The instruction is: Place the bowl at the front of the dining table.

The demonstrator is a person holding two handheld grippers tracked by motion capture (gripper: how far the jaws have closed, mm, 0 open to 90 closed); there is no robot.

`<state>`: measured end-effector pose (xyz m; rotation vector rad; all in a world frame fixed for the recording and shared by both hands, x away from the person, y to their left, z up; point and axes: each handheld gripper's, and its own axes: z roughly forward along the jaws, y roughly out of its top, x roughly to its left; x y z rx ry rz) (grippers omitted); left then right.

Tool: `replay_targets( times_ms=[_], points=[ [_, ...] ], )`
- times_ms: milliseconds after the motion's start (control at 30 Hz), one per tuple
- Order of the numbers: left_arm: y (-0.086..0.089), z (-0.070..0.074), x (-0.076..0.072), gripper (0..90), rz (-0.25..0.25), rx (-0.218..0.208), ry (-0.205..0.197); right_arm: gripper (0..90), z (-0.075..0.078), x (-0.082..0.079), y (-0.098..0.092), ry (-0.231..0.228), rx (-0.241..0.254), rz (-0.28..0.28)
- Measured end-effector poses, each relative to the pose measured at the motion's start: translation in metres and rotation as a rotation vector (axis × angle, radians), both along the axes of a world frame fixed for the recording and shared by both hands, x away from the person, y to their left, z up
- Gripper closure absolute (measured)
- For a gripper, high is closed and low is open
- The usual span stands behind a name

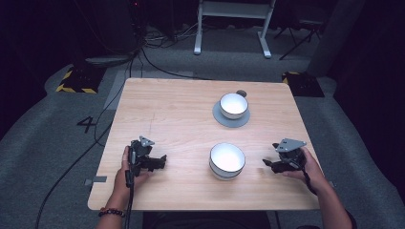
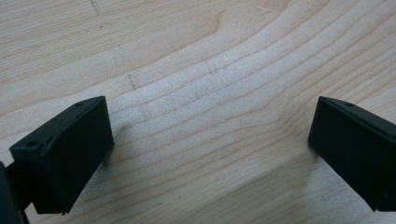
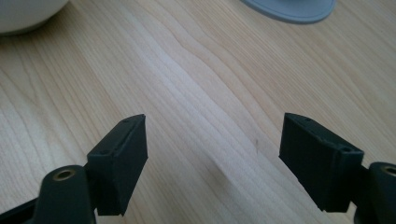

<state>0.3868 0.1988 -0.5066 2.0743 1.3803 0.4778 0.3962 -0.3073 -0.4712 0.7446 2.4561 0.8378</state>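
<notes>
Two white, round, glossy bowls stand on a pale wood-grain counter (image 1: 167, 114). The near bowl (image 1: 227, 160), empty, sits close to the near edge, between the claws. The far bowl (image 1: 233, 105), also empty, rests on a flat grey round saucer (image 1: 221, 118) toward the far edge. Left claw (image 1: 161, 162), near the near left corner, has its matte black blocky jaws wide apart over bare wood. Right claw (image 1: 267, 163), just beside the near bowl, likewise stands apart, gripping nothing.
</notes>
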Motion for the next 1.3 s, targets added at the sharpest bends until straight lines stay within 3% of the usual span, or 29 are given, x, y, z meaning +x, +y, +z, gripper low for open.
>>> replay_targets(
  times_ms=[67, 100, 367, 500, 767, 1300],
  points=[
    [0.0, 0.0, 0.0, 0.0, 0.0, 0.0, 0.0, 23.5, -0.002, -0.001, -0.003, 0.005, 0.007, -0.023],
    [0.0, 0.0, 0.0, 0.0, 0.0, 0.0, 0.0, 23.5, -0.002, 0.0, -0.007, -0.001, -0.006, -0.006],
    [0.0, 0.0, 0.0, 0.0, 0.0, 0.0, 0.0, 22.7, -0.007, -0.004, -0.021, 0.016, 0.03, -0.03],
    [0.0, 0.0, 0.0, 0.0, 0.0, 0.0, 0.0, 21.9, -0.012, -0.005, -0.026, 0.02, 0.018, -0.042],
    [0.0, 0.0, 0.0, 0.0, 0.0, 0.0, 0.0, 21.0, -0.017, -0.005, -0.041, 0.028, 0.087, -0.076],
    [0.0, 0.0, 0.0, 0.0, -0.001, 0.0, 0.0, 19.6, -0.028, -0.006, -0.067, 0.048, 0.14, -0.162]
  ],
)
